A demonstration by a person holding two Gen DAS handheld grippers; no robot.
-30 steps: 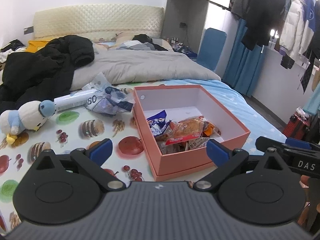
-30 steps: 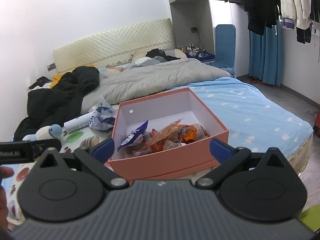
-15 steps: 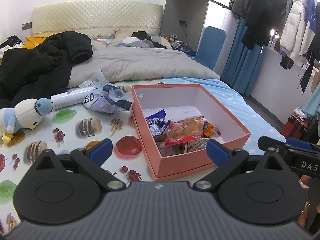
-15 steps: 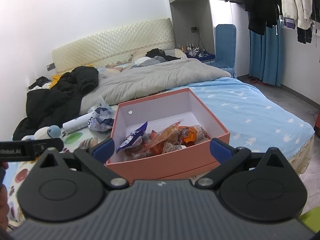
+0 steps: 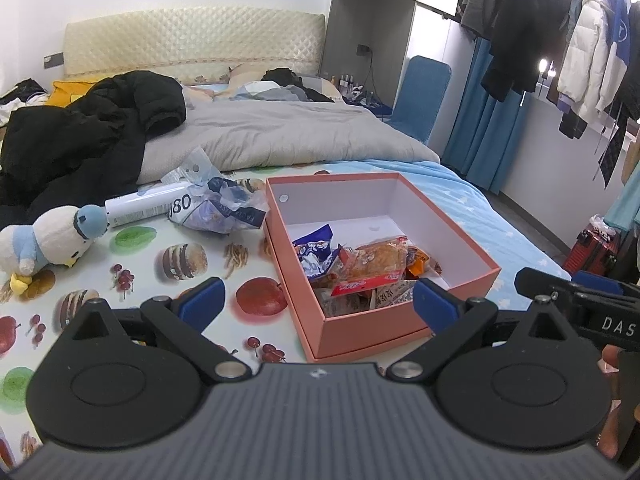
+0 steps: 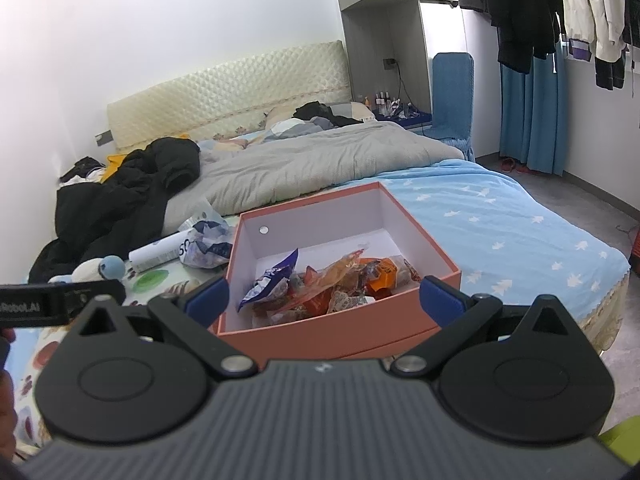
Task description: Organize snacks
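We hold both tools back from the pink box (image 5: 400,320), and both sit idle: the left gripper (image 5: 316,300) has its 2 blue pads spread wide with nothing between them, and the right gripper (image 6: 324,300) is the same — wide apart, empty. The snacks (image 5: 360,268) lie heaped in the near half of the box, the far half bare, so they look already gathered. The box rests on the food-print cloth (image 5: 160,264) at the foot of the bed, probably placed there so both hands can reach it.

From the left view we get what the right one hides or shrinks: the white plush toy (image 5: 48,240), the white tube (image 5: 148,200) and the crumpled blue-and-white wrapper (image 5: 220,208) just beside the box's far-left corner — that wrapper may be the 1 loose item left. The right tool also pokes in at that view's right edge.

From the right view we see the orange packet (image 6: 380,276) more plainly, and the blue sheet (image 6: 500,224) running off to the bed's edge.
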